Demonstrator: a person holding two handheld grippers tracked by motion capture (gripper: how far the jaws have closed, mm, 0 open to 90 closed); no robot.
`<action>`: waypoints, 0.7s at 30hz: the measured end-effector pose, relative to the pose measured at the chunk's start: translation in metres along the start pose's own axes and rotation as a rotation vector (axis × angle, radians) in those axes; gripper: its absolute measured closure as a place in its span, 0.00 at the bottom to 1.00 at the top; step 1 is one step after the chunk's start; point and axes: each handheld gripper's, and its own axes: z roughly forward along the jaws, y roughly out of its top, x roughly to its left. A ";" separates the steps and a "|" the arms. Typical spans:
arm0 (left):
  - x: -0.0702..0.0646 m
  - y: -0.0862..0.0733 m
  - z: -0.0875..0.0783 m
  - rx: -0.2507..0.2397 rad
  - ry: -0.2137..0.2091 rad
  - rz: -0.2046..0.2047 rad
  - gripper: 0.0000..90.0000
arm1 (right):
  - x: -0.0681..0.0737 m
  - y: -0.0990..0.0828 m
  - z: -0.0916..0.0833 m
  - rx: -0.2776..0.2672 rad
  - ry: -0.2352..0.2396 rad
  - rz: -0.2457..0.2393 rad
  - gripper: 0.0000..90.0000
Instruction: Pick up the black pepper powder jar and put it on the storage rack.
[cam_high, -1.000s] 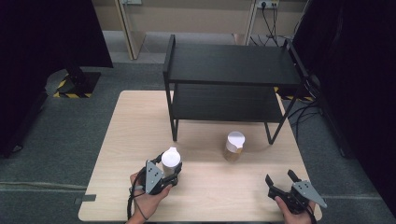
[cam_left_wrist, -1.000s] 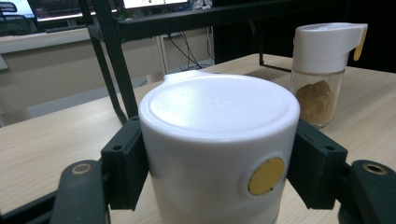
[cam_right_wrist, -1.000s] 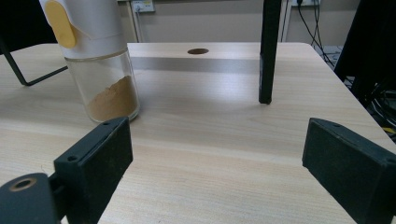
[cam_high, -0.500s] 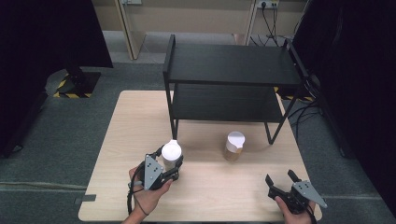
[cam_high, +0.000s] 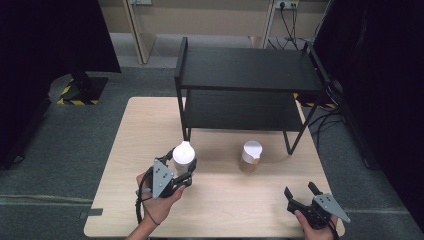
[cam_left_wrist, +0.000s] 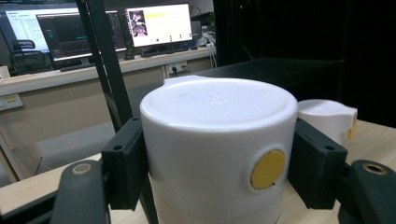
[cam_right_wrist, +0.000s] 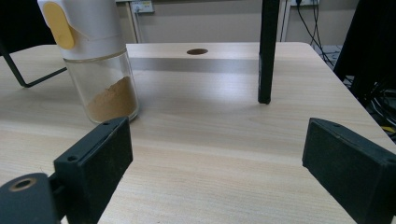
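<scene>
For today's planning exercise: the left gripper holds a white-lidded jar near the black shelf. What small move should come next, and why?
Probably lift the jar a little higher and ease it toward the black shelf. The left gripper is shut on its white lid, its likely destination stands just behind, and the right gripper waits open, apart from the second jar.

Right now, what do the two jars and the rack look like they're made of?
Held jar: white matte lid, likely plastic, with a yellow dot; body hidden by the left claw. Other jar: clear glossy body, glass or plastic, brown powder inside, white cap. Rack: thin black matte frame and shelves, probably painted metal.
</scene>
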 end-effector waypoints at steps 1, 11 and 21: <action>0.000 0.002 0.000 0.001 0.003 -0.003 0.34 | 0.000 0.000 0.000 0.000 0.000 0.000 0.10; 0.001 0.016 0.006 -0.030 0.009 0.009 0.34 | 0.000 0.000 0.000 0.001 -0.001 -0.001 0.10; 0.001 0.029 0.011 -0.063 0.017 0.003 0.34 | 0.000 0.000 0.000 0.002 -0.001 0.000 0.10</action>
